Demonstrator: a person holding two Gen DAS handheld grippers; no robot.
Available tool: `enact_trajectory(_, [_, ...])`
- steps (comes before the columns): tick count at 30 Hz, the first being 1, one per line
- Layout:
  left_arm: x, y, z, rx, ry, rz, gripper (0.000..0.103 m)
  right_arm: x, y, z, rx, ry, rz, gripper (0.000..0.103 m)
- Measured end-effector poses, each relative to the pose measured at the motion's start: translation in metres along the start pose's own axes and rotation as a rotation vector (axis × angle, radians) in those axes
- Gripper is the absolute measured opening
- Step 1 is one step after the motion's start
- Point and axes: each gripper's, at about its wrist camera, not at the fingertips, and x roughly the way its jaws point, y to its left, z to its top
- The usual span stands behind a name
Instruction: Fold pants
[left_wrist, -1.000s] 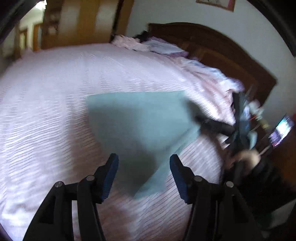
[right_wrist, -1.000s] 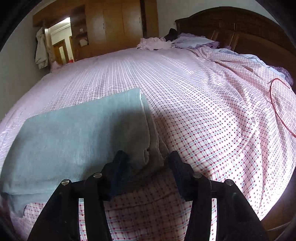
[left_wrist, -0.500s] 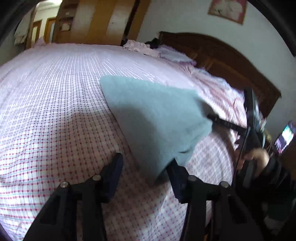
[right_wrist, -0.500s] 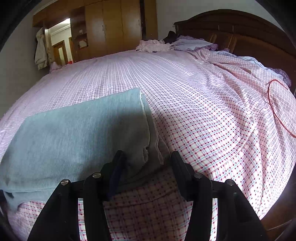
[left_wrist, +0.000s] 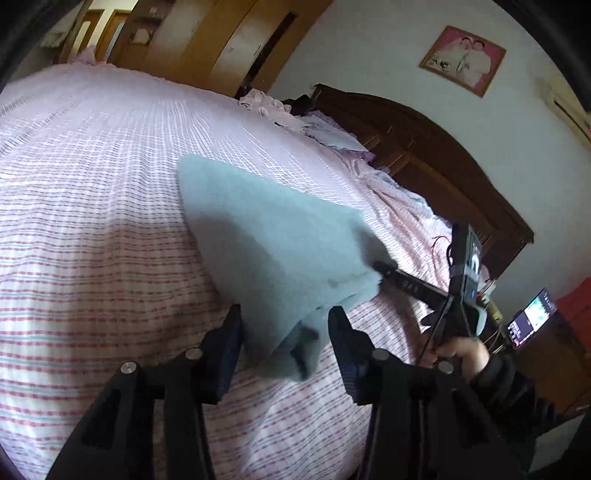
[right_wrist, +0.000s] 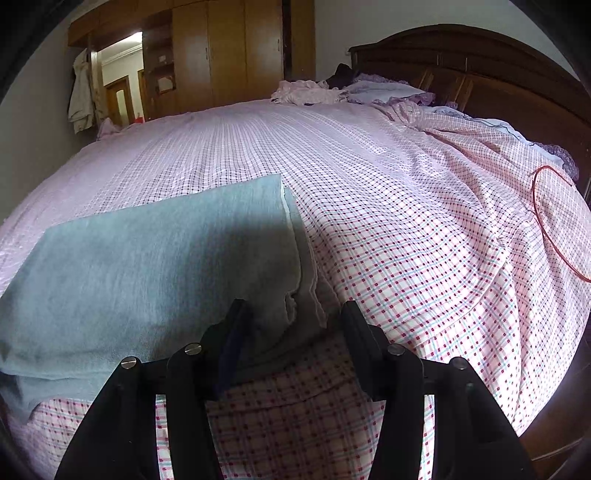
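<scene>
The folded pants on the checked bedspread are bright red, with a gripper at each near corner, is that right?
Not quite: the pants are pale grey-blue, not red, as the right wrist view shows. They do lie folded on the checked bedspread, with the left gripper and right gripper at near corners.

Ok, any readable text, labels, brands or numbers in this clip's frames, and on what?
None can be read.
Marks on the right gripper arm: too small and blurred.
Lit screen beside the bed: content blurred.
Framed picture on the wall: no legible text.
Pants, bedsheet: no labels visible.

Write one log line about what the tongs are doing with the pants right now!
scene: blue-grey pants folded on checked bedspread | left tongs: around near corner | right tongs: around hem edge
</scene>
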Motion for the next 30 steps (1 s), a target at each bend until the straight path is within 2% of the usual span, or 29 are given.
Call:
enact_trajectory(3, [0.014, 0.0, 0.0, 0.028, 0.008, 0.06, 0.049, 0.001, 0.0, 0.0, -0.004, -0.001, -0.003, 0.046])
enact_trajectory(5, [0.022, 0.006, 0.001, 0.021, 0.017, 0.13, 0.042, 0.001, 0.0, 0.0, -0.01, -0.001, -0.001, 0.046])
enact_trajectory(7, [0.019, 0.005, -0.002, 0.049, -0.02, 0.222, 0.041, 0.002, 0.0, 0.0, -0.015, -0.002, 0.0, 0.046])
enact_trajectory(8, [0.016, -0.003, -0.007, 0.13, -0.055, 0.374, 0.041, 0.002, 0.0, 0.0, -0.015, -0.002, 0.004, 0.047])
enact_trajectory(10, [0.02, -0.019, -0.017, 0.273, -0.058, 0.5, 0.037, 0.003, 0.001, 0.0, -0.013, -0.001, 0.005, 0.047])
enact_trajectory(11, [0.023, -0.032, -0.027, 0.377, -0.07, 0.59, 0.033, 0.003, 0.001, 0.0, -0.011, -0.001, 0.006, 0.047])
enact_trajectory(12, [0.026, -0.04, -0.035, 0.446, -0.079, 0.644, 0.027, 0.003, 0.001, 0.0, -0.009, 0.0, 0.007, 0.048])
enact_trajectory(16, [0.031, -0.057, -0.053, 0.609, -0.124, 0.764, 0.018, 0.001, -0.008, 0.003, 0.026, -0.001, 0.055, 0.05])
enact_trajectory(18, [0.017, -0.072, -0.052, 0.677, -0.19, 0.798, 0.016, -0.001, -0.016, 0.005, 0.06, -0.007, 0.092, 0.051])
enact_trajectory(20, [0.003, -0.086, -0.053, 0.737, -0.237, 0.777, 0.014, -0.001, -0.031, 0.009, 0.116, -0.02, 0.126, 0.051])
enact_trajectory(21, [-0.008, -0.09, -0.053, 0.747, -0.253, 0.714, 0.013, -0.001, -0.035, 0.01, 0.134, -0.025, 0.138, 0.052])
enact_trajectory(22, [-0.02, -0.089, -0.052, 0.724, -0.237, 0.591, 0.014, 0.0, -0.045, 0.013, 0.177, -0.036, 0.178, 0.052])
enact_trajectory(24, [-0.036, -0.072, -0.044, 0.582, -0.131, 0.303, 0.017, 0.0, -0.06, 0.016, 0.268, -0.053, 0.257, 0.052])
enact_trajectory(25, [-0.04, -0.063, -0.039, 0.51, -0.095, 0.207, 0.02, -0.001, -0.068, 0.016, 0.318, -0.065, 0.296, 0.052])
enact_trajectory(26, [-0.042, -0.052, -0.033, 0.442, -0.076, 0.148, 0.027, -0.002, -0.075, 0.016, 0.36, -0.078, 0.326, 0.053])
enact_trajectory(27, [-0.041, -0.036, -0.021, 0.352, -0.072, 0.133, 0.036, -0.003, -0.079, 0.015, 0.386, -0.088, 0.342, 0.057])
enact_trajectory(28, [-0.038, -0.024, -0.01, 0.295, -0.073, 0.143, 0.04, -0.003, -0.085, 0.015, 0.416, -0.096, 0.356, 0.06])
enact_trajectory(30, [-0.027, 0.018, 0.026, 0.07, -0.043, 0.129, 0.043, 0.005, -0.087, 0.014, 0.439, -0.064, 0.373, 0.062])
